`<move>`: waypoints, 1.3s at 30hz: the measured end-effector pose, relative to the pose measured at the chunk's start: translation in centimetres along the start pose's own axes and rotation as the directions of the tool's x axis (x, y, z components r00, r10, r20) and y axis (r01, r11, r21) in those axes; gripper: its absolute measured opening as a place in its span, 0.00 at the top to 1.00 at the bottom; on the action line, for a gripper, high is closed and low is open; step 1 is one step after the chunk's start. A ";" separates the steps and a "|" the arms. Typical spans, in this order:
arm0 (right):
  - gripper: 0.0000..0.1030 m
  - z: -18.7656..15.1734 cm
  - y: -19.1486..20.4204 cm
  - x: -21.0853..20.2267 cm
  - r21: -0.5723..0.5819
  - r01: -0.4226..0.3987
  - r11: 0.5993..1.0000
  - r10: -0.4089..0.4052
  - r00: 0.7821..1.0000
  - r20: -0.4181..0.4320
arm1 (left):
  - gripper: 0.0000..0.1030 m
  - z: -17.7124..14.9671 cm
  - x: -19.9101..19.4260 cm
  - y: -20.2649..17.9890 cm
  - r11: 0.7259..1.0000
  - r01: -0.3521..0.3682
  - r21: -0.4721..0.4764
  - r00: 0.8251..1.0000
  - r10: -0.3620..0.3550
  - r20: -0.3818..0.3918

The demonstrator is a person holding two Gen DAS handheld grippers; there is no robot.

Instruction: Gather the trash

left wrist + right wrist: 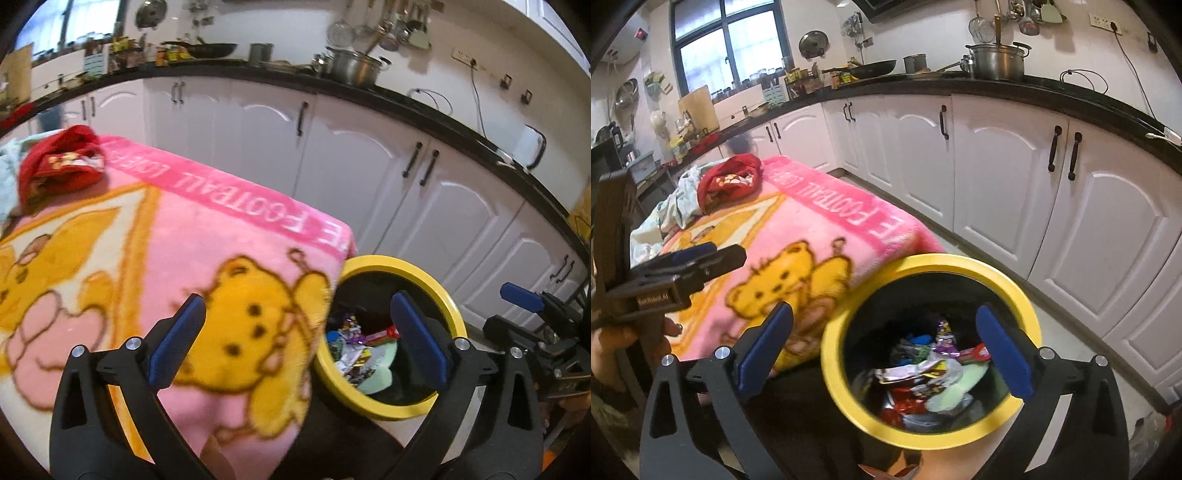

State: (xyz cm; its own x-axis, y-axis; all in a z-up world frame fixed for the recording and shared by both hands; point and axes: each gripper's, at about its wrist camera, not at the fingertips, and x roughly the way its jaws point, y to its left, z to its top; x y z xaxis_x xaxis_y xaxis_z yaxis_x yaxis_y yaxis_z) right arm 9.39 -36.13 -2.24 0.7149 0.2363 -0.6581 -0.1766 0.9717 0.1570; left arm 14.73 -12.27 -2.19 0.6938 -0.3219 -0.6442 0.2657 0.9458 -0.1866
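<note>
With both my left gripper (297, 341) and right gripper (884, 349) spread empty, I judge the bin's (1030, 317) wrappers (923, 373) light, crinkly, best pinched by a loose edge.

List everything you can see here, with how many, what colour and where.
bin: one, yellow rim, black inside, beside the blanket's corner
wrappers: a heap, mixed colours, inside the bin
blanket: one, pink with yellow bears, over the table
red cloth: one, crumpled, blanket's far end
pale cloth: one, next to the red cloth
pot: one, steel, on the counter
wok: one, black, counter
cabinets: white, under the counter
left hand-held gripper: open, empty
right hand-held gripper: open, over the bin
</note>
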 end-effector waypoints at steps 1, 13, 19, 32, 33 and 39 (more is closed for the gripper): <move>0.06 0.1 0.8 -0.1 0.001 0.004 1.000 -0.004 1.000 0.002 | 0.11 0.0 -0.4 0.4 1.000 -0.006 -0.005 1.000 0.006 0.008; 0.06 -1.6 8.4 -3.0 -0.045 0.090 0.995 -0.081 0.983 0.166 | 0.11 -2.1 -7.1 4.4 0.995 -0.098 -0.037 0.986 0.102 0.132; 0.06 -3.2 10.3 -4.1 -0.049 0.107 0.993 -0.088 0.953 0.290 | 0.11 -3.6 -10.2 5.3 0.986 -0.160 -0.036 0.962 0.164 0.218; 0.06 -8.2 12.0 -4.7 0.014 0.186 0.982 -0.174 0.889 0.424 | 0.11 -8.1 -13.7 4.6 0.974 -0.225 -0.011 0.906 0.214 0.364; 0.06 -8.7 12.1 -4.5 0.008 0.193 0.981 -0.179 0.893 0.414 | 0.11 -8.3 -13.7 4.6 0.975 -0.220 -0.011 0.907 0.209 0.365; 0.06 -10.0 13.4 -4.8 -0.039 0.216 0.976 -0.176 0.874 0.453 | 0.11 -9.7 -13.7 4.6 0.975 -0.223 -0.007 0.908 0.210 0.363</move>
State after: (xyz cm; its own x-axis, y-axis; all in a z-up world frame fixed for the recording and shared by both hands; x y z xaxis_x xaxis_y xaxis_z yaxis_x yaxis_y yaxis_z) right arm -3.14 -24.31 -4.35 0.9624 0.0375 -0.2691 -0.0440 0.9989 -0.0181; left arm -0.03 -3.06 -1.42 0.9286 -0.1088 -0.3548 0.0999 0.9940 -0.0436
